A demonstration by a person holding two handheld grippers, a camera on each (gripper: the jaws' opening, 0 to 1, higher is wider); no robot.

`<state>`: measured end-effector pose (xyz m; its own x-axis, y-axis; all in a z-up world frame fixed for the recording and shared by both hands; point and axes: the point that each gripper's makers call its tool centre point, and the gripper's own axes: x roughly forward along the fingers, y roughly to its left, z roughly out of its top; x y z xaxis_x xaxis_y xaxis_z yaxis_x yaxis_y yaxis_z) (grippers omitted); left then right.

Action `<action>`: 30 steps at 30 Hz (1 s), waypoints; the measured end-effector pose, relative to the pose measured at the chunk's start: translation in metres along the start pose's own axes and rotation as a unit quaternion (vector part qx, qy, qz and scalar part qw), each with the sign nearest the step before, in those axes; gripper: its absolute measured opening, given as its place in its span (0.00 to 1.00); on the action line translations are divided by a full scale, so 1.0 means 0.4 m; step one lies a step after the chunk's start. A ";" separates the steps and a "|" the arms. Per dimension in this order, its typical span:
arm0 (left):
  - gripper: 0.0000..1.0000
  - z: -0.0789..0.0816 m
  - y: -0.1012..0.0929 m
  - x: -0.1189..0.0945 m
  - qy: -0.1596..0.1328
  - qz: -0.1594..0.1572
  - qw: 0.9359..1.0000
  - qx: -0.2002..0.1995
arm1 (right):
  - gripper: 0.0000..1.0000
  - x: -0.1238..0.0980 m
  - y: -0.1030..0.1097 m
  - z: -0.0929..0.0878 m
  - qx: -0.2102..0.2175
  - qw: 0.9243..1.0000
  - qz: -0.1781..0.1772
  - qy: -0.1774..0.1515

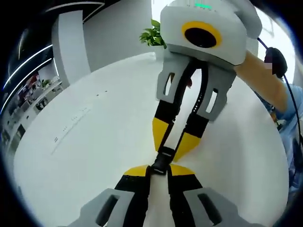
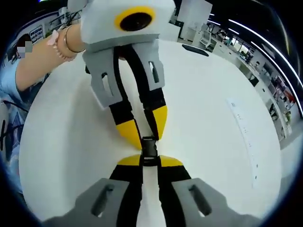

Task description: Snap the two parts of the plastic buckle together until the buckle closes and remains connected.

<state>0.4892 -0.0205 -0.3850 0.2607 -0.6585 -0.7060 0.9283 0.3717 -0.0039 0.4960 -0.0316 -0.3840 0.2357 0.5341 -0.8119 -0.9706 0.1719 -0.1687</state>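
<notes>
Left gripper view, lower centre: left tool (image 1: 159, 171) and right tool (image 1: 173, 140) each clamp half of the black buckle (image 1: 163, 159); press them squarely together over the white surface (image 1: 85, 142).

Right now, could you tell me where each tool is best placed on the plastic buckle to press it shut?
Grip each end of the black plastic buckle by its strap, flat sides between the jaws, as the left tool and right tool do. Come from opposite ends along its long axis, so pushing drives the halves together.
</notes>
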 end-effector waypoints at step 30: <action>0.29 0.041 0.039 -0.053 -0.049 0.098 0.994 0.019 | 0.13 -0.014 0.002 -0.014 0.013 0.999 -0.038 -0.005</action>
<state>0.5025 -0.0114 -0.3583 0.4598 -0.6380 -0.6176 0.8664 0.4750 0.1544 0.4934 -0.0393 -0.3826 0.3088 0.5265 -0.7921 -0.9483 0.2341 -0.2141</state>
